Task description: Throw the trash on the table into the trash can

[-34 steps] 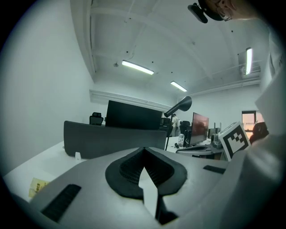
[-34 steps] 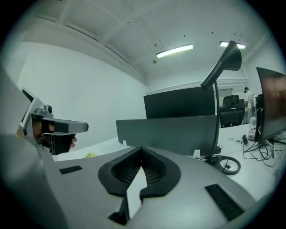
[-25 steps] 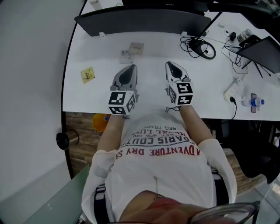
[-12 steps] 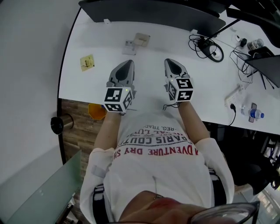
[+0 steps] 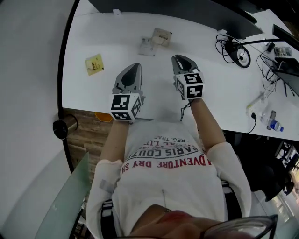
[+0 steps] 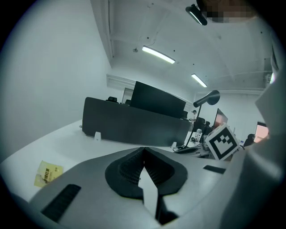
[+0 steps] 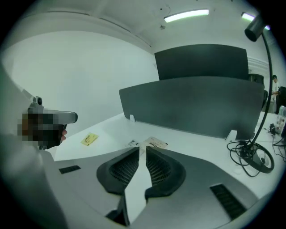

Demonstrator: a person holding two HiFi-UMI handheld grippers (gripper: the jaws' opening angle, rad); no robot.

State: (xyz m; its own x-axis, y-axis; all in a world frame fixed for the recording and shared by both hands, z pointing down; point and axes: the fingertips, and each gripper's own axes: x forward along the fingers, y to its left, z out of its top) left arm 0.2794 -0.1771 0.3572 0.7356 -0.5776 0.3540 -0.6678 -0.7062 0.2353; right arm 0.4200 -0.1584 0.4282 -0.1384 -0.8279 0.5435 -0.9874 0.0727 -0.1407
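Beyond my right tongs [image 5: 180,59], paper scraps [image 5: 156,39] lie on the white desk [image 5: 93,98]; a yellow slip [image 5: 94,64] lies left of my left tongs [image 5: 134,66]. Both tongs are pressed together, empty.

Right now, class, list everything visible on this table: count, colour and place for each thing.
table: one, white, across the upper view
yellow packet: one, yellow, table's left part
beige wrapper: one, beige, ahead of the grippers
white scrap: one, white, beside the beige wrapper
divider panel: one, dark, far edge
cable coil: one, black, right side
bottle: one, clear, right edge
left gripper: one, grey, shut, empty
right gripper: one, grey, shut, empty
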